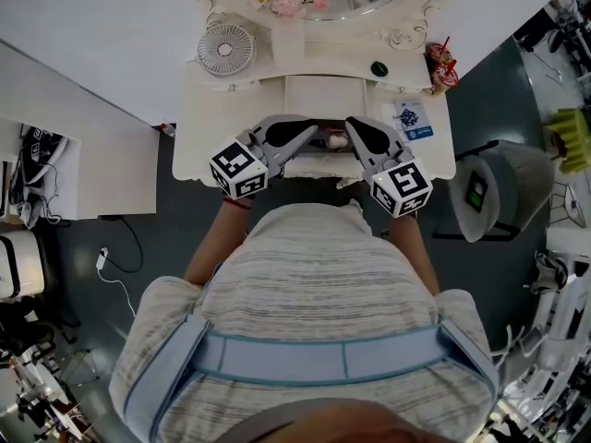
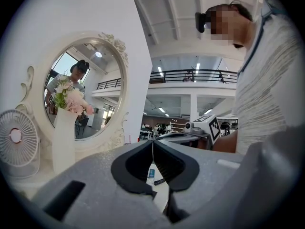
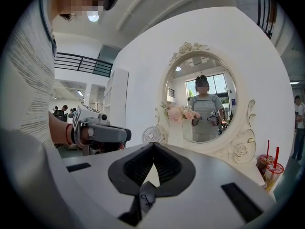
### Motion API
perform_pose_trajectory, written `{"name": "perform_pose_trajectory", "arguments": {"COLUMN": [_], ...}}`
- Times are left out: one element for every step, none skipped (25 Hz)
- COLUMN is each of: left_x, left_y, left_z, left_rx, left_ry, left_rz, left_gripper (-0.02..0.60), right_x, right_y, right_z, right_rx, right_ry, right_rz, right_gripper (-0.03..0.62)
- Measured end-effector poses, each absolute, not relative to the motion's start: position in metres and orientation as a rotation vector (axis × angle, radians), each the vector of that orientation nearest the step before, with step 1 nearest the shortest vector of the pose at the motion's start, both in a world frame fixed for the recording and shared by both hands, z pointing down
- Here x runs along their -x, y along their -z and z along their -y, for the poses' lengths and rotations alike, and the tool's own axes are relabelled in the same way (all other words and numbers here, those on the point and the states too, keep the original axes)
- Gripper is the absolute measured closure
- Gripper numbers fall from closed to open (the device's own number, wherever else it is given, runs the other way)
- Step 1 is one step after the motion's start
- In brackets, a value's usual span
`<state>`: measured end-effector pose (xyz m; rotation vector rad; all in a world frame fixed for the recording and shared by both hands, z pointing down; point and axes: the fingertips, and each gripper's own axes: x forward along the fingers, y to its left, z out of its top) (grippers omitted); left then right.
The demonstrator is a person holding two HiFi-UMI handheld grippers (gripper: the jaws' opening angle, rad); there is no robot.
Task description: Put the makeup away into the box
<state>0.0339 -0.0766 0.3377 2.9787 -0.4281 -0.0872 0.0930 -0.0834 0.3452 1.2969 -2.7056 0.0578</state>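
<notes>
Torso (image 1: 314, 275) nearest; left gripper (image 1: 317, 132), right gripper (image 1: 353, 125) over desk (image 1: 205, 123), all 4 fingers pressed together (nothing held); box not discernible, progress unclear.

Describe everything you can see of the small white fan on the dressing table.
The fan is small, round and white, plastic by the look of it, with a grille of fine radial ribs around a pale pink centre hub. It stands upright at the back left of the white dressing table, just left of the oval mirror and the white vase, with a gap to the vase. Only the table seems to touch it. Whether its blades turn cannot be told.
</notes>
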Motion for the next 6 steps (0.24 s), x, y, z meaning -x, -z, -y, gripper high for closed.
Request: {"name": "perform_pose_trajectory", "arguments": {"left_x": [-0.0344, -0.0350, -0.0353, -0.0356, -0.0357, -0.0358], "left_y": [-0.3382, -0.3385, -0.3387, -0.3388, -0.3389, -0.3389], "left_z": [0.0768, 0.0771, 0.0773, 0.0775, 0.0776, 0.0777], "left_rx": [-2.978, -2.978, -2.977, -2.977, -2.976, -2.976], "left_ry": [0.087, 0.086, 0.086, 0.086, 0.085, 0.085], "left_rz": [0.427, 0.426, 0.424, 0.423, 0.422, 0.421], "left_gripper": [0.566, 0.566, 0.566, 0.566, 0.566, 0.566], "right_x": [-0.0935, -0.0943, -0.0952, -0.0959, -0.0966, -0.0972], "right_y": [-0.3455, -0.3456, -0.3454, -0.3452, -0.3449, -0.3446], "right_z": [0.0835, 0.0838, 0.0843, 0.0847, 0.0850, 0.0854], "right_rx": [-1.297, -1.300, -1.304, -1.308, -1.313, -1.318], "right_ry": [-0.059, -0.059, -0.060, -0.062, -0.064, -0.067], "right_rz": [2.704, 2.703, 2.701, 2.701, 2.700, 2.700], "right_gripper": [0.586, 0.586, 0.586, 0.586, 0.586, 0.586]}}
